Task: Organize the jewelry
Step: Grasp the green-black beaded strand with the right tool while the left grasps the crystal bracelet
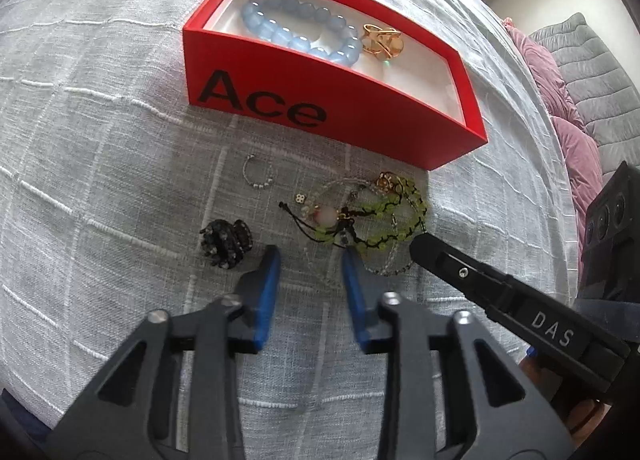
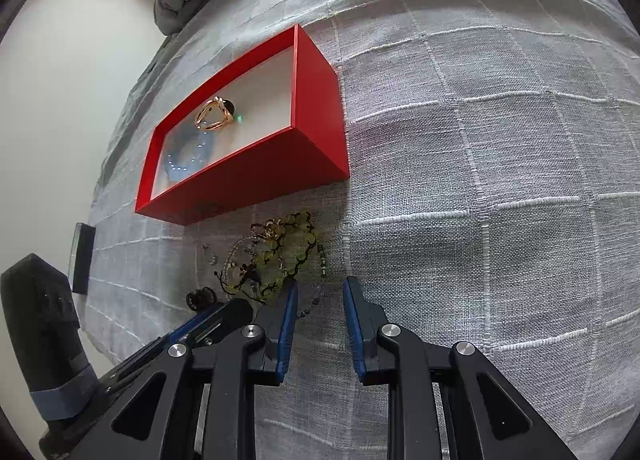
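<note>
While both grippers are pointing down at the grey cloth, a red box is lying open beyond them, its near wall showing the black word "Ace". Inside it are sitting a blue bead bracelet and a gold ring, touching each other, and the box's right end is showing bare white floor. Between box and grippers a tangle of jewelry is lying on the cloth, green beads and thin chains mixed, with a small silver chain and a dark clip apart to its left. The left gripper is standing unclenched over bare cloth, its right finger just beside the tangle. The right gripper, lettered "DAS" on its side, is straddling a thin chain at the tangle's edge; its pads are not pressing on it. Wide open cloth is stretching to the right of the box.
</note>
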Tool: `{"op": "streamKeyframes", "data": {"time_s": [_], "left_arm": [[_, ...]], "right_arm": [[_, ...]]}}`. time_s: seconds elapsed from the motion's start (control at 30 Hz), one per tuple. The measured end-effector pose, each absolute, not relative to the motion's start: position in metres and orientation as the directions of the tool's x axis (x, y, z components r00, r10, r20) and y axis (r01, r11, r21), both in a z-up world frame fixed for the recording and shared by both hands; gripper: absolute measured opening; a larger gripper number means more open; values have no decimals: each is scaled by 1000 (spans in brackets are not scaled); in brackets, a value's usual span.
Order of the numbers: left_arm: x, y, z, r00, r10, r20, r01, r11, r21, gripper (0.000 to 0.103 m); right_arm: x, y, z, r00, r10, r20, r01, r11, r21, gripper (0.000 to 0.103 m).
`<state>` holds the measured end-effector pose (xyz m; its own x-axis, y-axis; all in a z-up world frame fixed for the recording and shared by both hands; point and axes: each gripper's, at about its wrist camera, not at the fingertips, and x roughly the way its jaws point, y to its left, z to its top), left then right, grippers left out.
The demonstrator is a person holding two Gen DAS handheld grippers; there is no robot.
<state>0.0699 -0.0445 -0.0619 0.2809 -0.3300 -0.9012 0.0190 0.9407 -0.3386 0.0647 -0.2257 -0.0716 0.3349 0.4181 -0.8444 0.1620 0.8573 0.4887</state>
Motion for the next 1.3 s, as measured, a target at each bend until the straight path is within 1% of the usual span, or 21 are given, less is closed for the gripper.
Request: {"op": "streamKeyframes", "data": {"time_s": [0.03, 0.07, 0.17, 0.2, 0.3, 0.43, 0.6, 0.73, 0.83, 0.9, 1.03, 1.07, 1.1, 1.13, 1.17, 1.2, 1.23, 1.3], "left_arm": [[71, -45, -63, 281, -327, -902, 21, 942, -335, 12], [72, -45, -63, 282, -328, -902, 18, 941, -337, 12], [75, -46, -65, 290, -332, -898, 14, 939, -342, 6], [76, -46, -65, 294, -327, -898, 13, 941, -338, 5], [75, -42, -60, 307, -328, -893, 12, 940, -341, 4], [71, -32, -47, 334, -369, -867, 37, 925, -379, 4], [66, -18, -26, 374, -404, -834, 76, 910, -407, 4], [61, -13, -7, 427, -418, -802, 132, 906, -403, 4], [59, -15, 3, 439, -450, -778, 181, 892, -414, 4], [56, -16, 8, 449, -466, -762, 212, 884, -416, 4], [51, -16, 21, 468, -538, -701, 284, 843, -457, 4], [50, -16, 25, 477, -549, -686, 300, 836, -459, 4], [49, -17, 27, 499, -542, -676, 322, 841, -436, 4], [50, -20, 27, 526, -492, -694, 324, 870, -372, 4], [55, -23, 20, 534, -416, -736, 296, 907, -299, 4], [62, -24, 8, 502, -362, -786, 252, 930, -268, 4], [67, -23, -5, 446, -351, -824, 218, 935, -280, 4], [71, -21, -26, 360, -348, -866, 178, 936, -302, 4]], "right_arm": [[65, -226, -73, 337, 421, -842, 169, 853, 494, 20], [66, -228, -76, 340, 431, -836, 176, 844, 507, 16], [67, -228, -80, 341, 452, -824, 195, 823, 533, 9], [67, -228, -80, 344, 456, -821, 195, 820, 538, 8], [65, -228, -73, 360, 446, -819, 186, 826, 532, 7], [63, -230, -59, 376, 472, -797, 169, 811, 560, 6], [55, -232, -36, 410, 443, -797, 125, 839, 530, 6], [47, -227, -10, 470, 384, -794, 51, 887, 459, 6], [43, -224, -1, 489, 353, -798, 23, 909, 417, 6], [42, -224, 0, 494, 349, -796, 16, 912, 410, 6], [42, -224, 0, 496, 358, -791, 12, 908, 419, 6], [42, -224, 1, 499, 360, -789, 10, 907, 420, 6], [42, -224, 1, 500, 360, -787, 9, 907, 421, 6], [42, -223, 2, 503, 362, -785, 7, 906, 422, 6], [42, -224, 2, 503, 359, -786, 9, 907, 420, 6], [43, -224, 1, 503, 355, -788, 14, 908, 419, 6], [43, -225, 0, 502, 355, -789, 19, 907, 420, 6], [42, -227, -1, 501, 353, -790, 28, 906, 423, 6]]}}
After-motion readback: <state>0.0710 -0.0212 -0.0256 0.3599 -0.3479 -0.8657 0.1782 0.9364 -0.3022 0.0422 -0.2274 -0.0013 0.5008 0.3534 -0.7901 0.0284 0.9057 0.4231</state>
